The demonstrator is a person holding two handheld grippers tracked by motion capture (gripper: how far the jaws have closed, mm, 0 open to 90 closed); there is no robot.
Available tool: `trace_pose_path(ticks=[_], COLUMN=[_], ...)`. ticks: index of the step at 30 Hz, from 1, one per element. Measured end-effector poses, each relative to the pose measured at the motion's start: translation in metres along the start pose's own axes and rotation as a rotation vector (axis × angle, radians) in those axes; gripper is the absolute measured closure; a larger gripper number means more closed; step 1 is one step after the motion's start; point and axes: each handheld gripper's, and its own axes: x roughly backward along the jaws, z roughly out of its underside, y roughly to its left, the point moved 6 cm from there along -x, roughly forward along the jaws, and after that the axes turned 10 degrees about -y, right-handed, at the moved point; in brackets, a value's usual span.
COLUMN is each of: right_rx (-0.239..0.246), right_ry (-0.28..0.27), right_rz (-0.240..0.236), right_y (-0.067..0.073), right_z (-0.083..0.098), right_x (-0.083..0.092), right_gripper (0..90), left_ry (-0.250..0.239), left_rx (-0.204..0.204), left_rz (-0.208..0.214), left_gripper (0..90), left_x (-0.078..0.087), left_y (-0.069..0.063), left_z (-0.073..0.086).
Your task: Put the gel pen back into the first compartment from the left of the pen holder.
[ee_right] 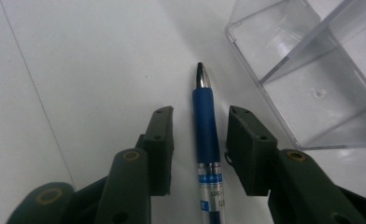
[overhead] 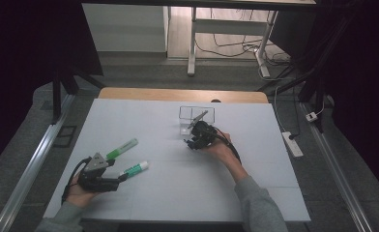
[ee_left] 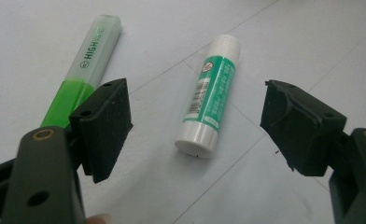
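Note:
A blue pen [ee_right: 205,122] lies on the white table, tip pointing away. My right gripper [ee_right: 200,114] stands open with a jaw on each side of the pen's grip and a narrow gap on both sides. A clear plastic box [ee_right: 312,79] with a divider sits just past it on the right. My left gripper [ee_left: 195,126] is wide open and low over the table, with a green-and-white glue stick [ee_left: 209,100] lying between and beyond its jaws. A green highlighter [ee_left: 85,65] lies to the left of the glue stick, partly behind the left jaw.
In the high view the white board [overhead: 178,193] covers a wooden table. The clear box [overhead: 196,118] stands near its far middle, right gripper [overhead: 193,140] just in front, left gripper [overhead: 121,175] at the near left. Highlighter [overhead: 122,148] and glue stick [overhead: 135,168] lie beside it.

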Motion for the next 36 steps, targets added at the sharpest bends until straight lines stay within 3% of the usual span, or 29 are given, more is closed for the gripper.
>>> trace_pose_path(ticks=[8, 13, 20, 27, 36], right_rx=[0.03, 0.035, 0.079, 0.049, 0.036], right_ry=[0.023, 0.021, 0.032, -0.039, -0.084], right_rz=[-0.009, -0.013, 0.014, 0.006, 0.002], right_y=[0.002, 0.002, 0.003, 0.0, 0.002], right_z=[-0.003, -0.003, -0.004, -0.008, -0.014], right_x=[-0.001, -0.001, 0.001, 0.013, 0.025], right_gripper=[78.1, 79.1, 79.5, 79.5, 79.5], left_ry=[0.002, 0.003, 0.002, 0.003, 0.002], left_rx=[0.001, 0.003, 0.003, 0.001, 0.002], left_rz=[-0.002, -0.004, -0.003, -0.002, -0.003], left_gripper=[24.2, 24.2, 24.2, 24.2, 24.2], left_x=[0.0, 0.0, 0.0, 0.0, 0.0], left_y=[0.0, 0.001, 0.001, 0.001, 0.001], left_z=[0.001, 0.002, 0.001, 0.001, 0.001])
